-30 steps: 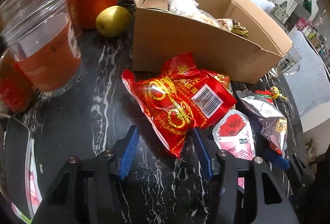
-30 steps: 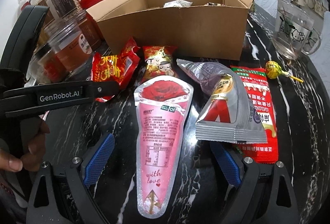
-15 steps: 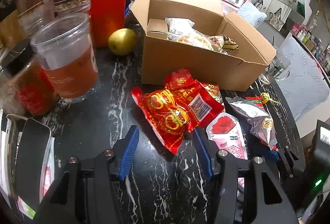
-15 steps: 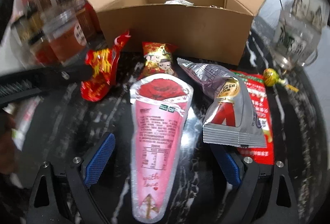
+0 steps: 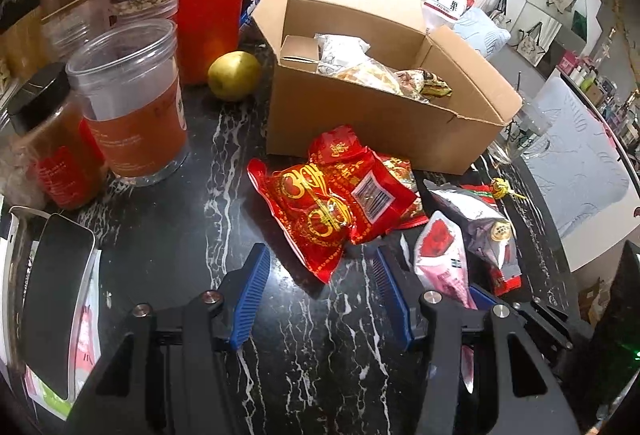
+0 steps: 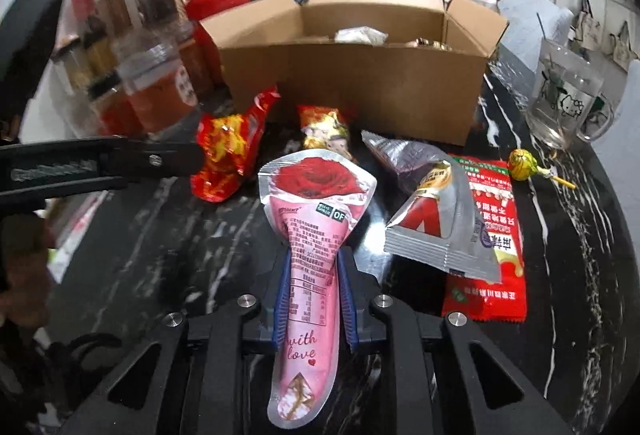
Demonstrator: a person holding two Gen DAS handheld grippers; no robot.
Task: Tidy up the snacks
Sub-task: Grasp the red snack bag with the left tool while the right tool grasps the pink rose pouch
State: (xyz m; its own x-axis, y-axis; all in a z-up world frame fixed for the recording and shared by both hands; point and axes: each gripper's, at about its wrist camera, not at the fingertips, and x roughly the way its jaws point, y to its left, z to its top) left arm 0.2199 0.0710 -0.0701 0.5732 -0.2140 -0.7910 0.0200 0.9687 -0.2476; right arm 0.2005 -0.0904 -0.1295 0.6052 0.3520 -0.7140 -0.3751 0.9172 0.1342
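Right wrist view shows our right gripper (image 6: 313, 295) clamped on the narrow lower half of the pink rose-printed pouch (image 6: 310, 231), its blue pads (image 6: 283, 291) pressing both edges. The pouch's wide top points toward the cardboard box (image 6: 360, 75), which stands open at the back of the black marble tabletop (image 6: 168, 255) with a few wrapped snacks inside.

Just in front of the box lie a red-and-gold snack bag (image 6: 226, 151) to the left and a small gold-printed candy packet (image 6: 324, 131) beside it. A silver pouch (image 6: 436, 211) sits front right of the box, overlapping a flat red packet (image 6: 496, 247). A yellow-green lollipop (image 6: 524, 165) rests near the box's right front corner, and a clear glass mug (image 6: 568, 107) stands to the box's right. Blurred jars crowd the box's left side.

From the left wrist view, our left gripper (image 5: 318, 275) hangs with its jaws spread wide, holding nothing, its blue pads (image 5: 252, 295) flanking the near tip of the red-and-gold snack bag (image 5: 332, 207) without touching it. The pink pouch (image 5: 440, 259) appears right of that bag, next to the silver pouch (image 5: 480, 223). Left of the box (image 5: 380, 111) sit a yellow-green pear (image 5: 234, 75), a red canister (image 5: 210, 15) and a clear jar of reddish-brown contents (image 5: 132, 103). A dark phone (image 5: 52, 299) lies far front left of the box.
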